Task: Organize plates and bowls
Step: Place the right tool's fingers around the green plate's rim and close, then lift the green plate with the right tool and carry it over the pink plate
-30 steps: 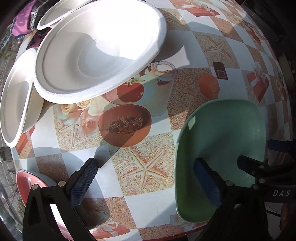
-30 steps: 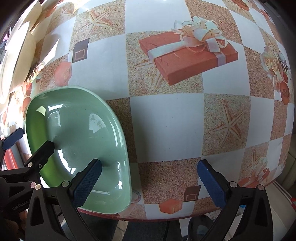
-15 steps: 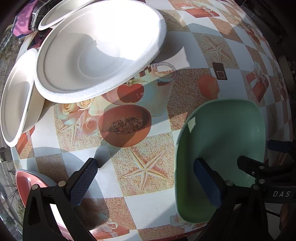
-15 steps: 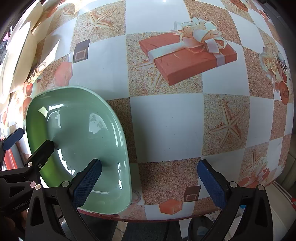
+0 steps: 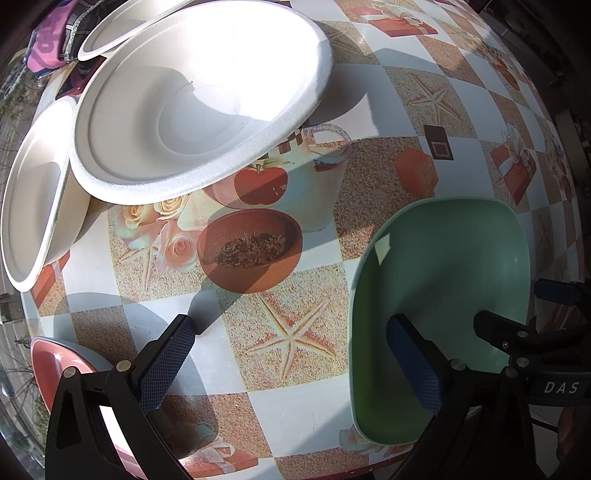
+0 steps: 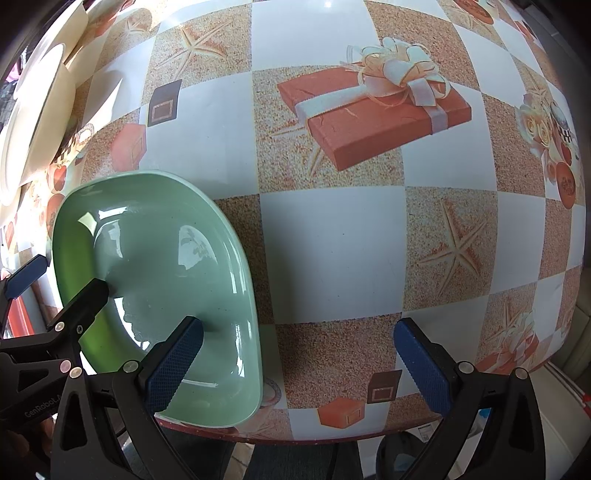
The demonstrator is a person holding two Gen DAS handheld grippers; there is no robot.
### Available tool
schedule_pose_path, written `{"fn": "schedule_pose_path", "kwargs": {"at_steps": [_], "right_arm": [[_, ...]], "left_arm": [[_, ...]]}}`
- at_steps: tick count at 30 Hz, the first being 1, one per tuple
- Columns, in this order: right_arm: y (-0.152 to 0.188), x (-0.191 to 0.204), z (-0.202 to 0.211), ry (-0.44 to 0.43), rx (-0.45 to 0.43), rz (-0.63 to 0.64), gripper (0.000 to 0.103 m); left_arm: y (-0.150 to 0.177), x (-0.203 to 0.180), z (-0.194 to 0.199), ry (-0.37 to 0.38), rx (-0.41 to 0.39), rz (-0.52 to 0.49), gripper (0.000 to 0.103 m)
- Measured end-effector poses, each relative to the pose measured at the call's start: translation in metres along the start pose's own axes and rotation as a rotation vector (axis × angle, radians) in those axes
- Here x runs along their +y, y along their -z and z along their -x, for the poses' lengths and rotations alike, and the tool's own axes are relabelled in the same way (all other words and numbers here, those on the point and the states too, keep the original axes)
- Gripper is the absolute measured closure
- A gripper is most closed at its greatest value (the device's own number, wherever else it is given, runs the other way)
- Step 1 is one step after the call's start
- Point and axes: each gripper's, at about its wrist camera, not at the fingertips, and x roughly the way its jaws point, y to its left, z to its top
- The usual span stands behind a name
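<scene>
Glossy green bowl (image 6: pixel 177 266), matt foam-like white plates (image 5: pixel 192 110), smooth printed tablecloth (image 6: pixel 332 251)

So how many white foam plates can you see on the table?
3: a large white foam plate at the table's far left, one partly beneath its left edge, and one behind. More may be hidden.

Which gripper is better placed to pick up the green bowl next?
Probably the right gripper: its jaws are open, the green bowl lies under its left pad, near rim close. The left gripper, also open, straddles mostly bare table.

Bright sunlight casts hard shadows across a table (image 6: pixel 332 240) covered in checkered, starfish-and-gift printed oilcloth.
</scene>
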Motion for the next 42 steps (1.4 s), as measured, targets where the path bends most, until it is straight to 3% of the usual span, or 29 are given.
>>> {"fn": "schedule_pose_path", "kwargs": {"at_steps": [15, 23, 28, 30, 34, 36, 38, 40, 42], "right_arm": [[0.002, 0.000, 0.001, 0.000, -0.014, -0.006, 0.000], [0.001, -0.001, 0.002, 0.000, -0.010, -0.009, 0.000], [-0.005, 0.000, 0.002, -0.004, 0.013, -0.028, 0.002], [-0.004, 0.006, 0.007, -0.002, -0.005, -0.013, 0.009], [-0.004, 0.024, 0.018, 0.001, -0.036, 0.070, 0.040], [-0.005, 0.030, 0.023, -0.024, -0.044, 0.082, 0.067], [-0.008, 0.033, 0.022, -0.072, -0.024, 0.065, 0.084], [-0.009, 0.035, 0.021, -0.097, -0.002, 0.044, 0.087], [-0.009, 0.037, 0.021, -0.101, 0.009, 0.043, 0.087]], "left_arm": [[-0.001, 0.001, 0.000, 0.001, 0.001, 0.019, 0.000], [-0.002, 0.001, -0.008, -0.001, 0.088, 0.044, 0.000], [0.000, -0.008, -0.005, 0.001, 0.087, 0.003, 0.009], [-0.001, -0.015, -0.001, 0.002, 0.080, -0.021, 0.017], [-0.005, -0.026, 0.004, 0.012, 0.076, -0.063, 0.031], [-0.006, -0.033, 0.006, 0.020, 0.063, -0.092, 0.046], [-0.007, -0.040, 0.008, 0.017, 0.065, -0.128, 0.058], [-0.007, -0.038, 0.008, 0.030, 0.071, -0.122, 0.060], [-0.006, -0.035, 0.008, 0.029, 0.086, -0.118, 0.069]]}}
